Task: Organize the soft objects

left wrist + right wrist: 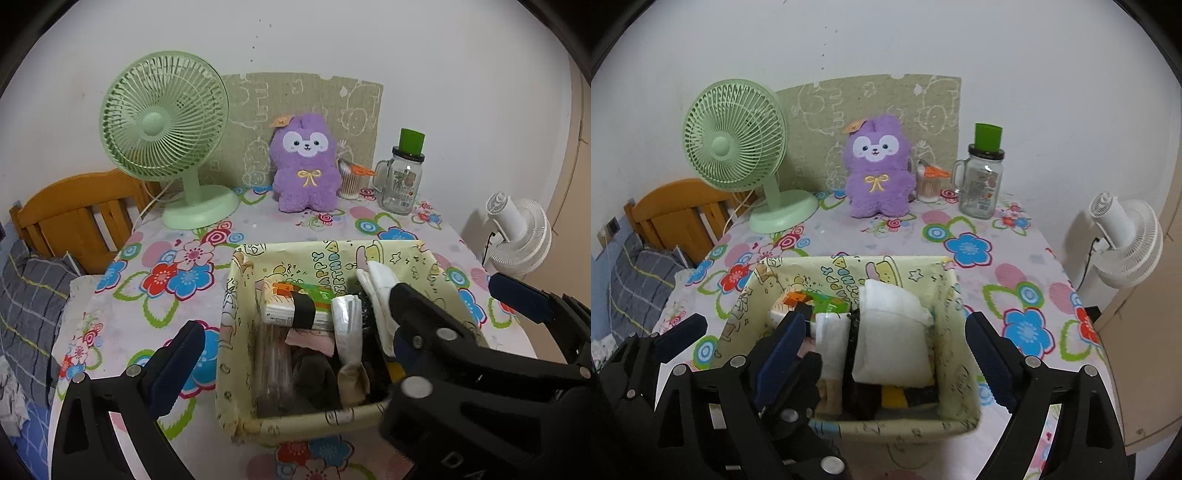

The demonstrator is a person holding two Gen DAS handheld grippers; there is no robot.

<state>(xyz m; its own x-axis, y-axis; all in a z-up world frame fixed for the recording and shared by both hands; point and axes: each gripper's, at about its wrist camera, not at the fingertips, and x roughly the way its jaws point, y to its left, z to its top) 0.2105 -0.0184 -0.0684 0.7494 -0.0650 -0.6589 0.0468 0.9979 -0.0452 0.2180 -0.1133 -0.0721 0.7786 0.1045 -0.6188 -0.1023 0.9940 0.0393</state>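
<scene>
Hovering over the box point(960, 332), you hold both grippers with jaws spread wide and nothing between the pads. Your right gripper point(882, 350) straddles the box's near end, one finger inside by the left wall, the other outside the right wall; a white folded cloth point(894, 332) lies in the box between them, untouched. Your left gripper point(295, 350) also stands released, its left finger over the tablecloth point(155, 280) at 9 o'clock of the box and its right finger above the box's right side.

Inside the box, from the left wrist view, a tissue pack point(291, 306) banded with a black strap sits toward 11 o'clock, a white rolled piece point(345, 325) at the middle, dark socks point(317, 373) near 6 o'clock.

Beyond the box at 12 o'clock, a purple plush point(304, 170) sits upright against the wall, a green fan point(162, 122) at 10 o'clock, a glass jar point(400, 181) at 1 o'clock. A white fan point(1123, 240) stands off the table at 3 o'clock.
</scene>
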